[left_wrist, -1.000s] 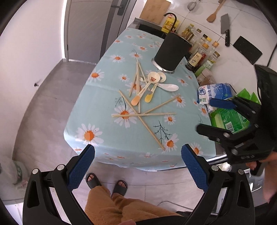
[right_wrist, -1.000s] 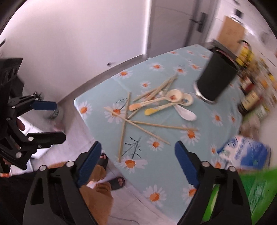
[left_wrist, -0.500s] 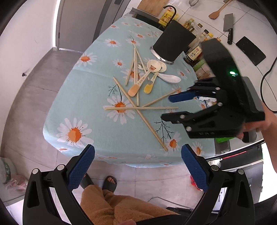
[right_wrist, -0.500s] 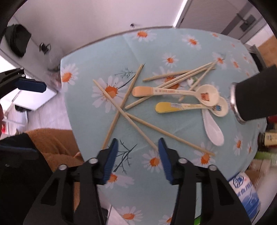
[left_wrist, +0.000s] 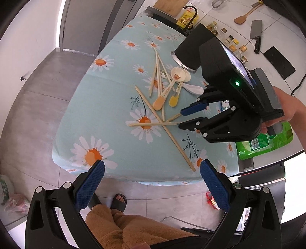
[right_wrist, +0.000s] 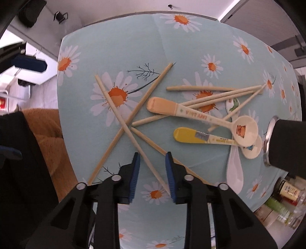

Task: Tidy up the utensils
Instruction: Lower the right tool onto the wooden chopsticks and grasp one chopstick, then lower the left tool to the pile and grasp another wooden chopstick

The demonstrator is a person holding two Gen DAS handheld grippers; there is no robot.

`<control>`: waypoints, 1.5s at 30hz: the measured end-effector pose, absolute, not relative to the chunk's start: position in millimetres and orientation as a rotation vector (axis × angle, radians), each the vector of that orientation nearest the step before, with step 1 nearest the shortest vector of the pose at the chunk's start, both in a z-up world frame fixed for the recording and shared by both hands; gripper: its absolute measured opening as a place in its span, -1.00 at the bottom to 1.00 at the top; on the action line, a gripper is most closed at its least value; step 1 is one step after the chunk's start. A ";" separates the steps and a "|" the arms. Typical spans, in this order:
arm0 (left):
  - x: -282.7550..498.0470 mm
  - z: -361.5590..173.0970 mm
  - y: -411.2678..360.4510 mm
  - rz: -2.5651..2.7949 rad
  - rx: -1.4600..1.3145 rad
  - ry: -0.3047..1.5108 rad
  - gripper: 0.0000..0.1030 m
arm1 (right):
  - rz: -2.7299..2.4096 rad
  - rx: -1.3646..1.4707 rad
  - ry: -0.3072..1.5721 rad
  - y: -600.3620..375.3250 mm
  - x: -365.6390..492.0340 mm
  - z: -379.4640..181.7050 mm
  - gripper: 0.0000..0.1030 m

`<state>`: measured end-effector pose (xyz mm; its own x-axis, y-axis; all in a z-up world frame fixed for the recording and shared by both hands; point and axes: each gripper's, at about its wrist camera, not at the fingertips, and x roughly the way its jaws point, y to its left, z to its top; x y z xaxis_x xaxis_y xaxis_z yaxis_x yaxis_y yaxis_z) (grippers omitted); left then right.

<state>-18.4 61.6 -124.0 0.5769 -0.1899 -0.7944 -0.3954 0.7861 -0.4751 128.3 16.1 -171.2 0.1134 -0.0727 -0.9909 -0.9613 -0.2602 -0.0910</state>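
Several wooden chopsticks (right_wrist: 122,118) and three plastic spoons, one orange-handled (right_wrist: 193,113), one yellow-handled (right_wrist: 193,136) and one white (right_wrist: 234,172), lie scattered on the daisy tablecloth (right_wrist: 114,53). A black cylindrical holder (right_wrist: 288,145) stands at the right. My right gripper (right_wrist: 152,168) is low over the cloth, its jaws part closed and straddling one pale chopstick (right_wrist: 151,164) without clamping it. It also shows in the left wrist view (left_wrist: 183,118). My left gripper (left_wrist: 151,183) is wide open and empty, off the table's near edge.
Bottles and jars (left_wrist: 231,41) stand behind the holder (left_wrist: 188,51). A green packet (left_wrist: 267,141) lies at the table's right end. A cleaver (left_wrist: 255,36) and a wooden spatula (left_wrist: 246,14) hang on the tiled wall. The person's legs and slippers (left_wrist: 118,203) are below the table edge.
My right gripper has swung in over the table, come down to the chopsticks and narrowed its jaws around one. My left gripper has stayed open near the edge.
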 end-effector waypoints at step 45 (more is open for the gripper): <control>53.5 -147.6 72.1 0.118 -0.819 1.169 0.34 | 1.222 -0.950 1.232 18.0 167.6 -74.3 -0.89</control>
<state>53.5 72.1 -147.6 0.4197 -0.3211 -0.8490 -0.4839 0.7122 -0.5086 167.6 18.0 -74.3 -0.0744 0.1497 -0.9859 -0.9847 0.1451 0.0964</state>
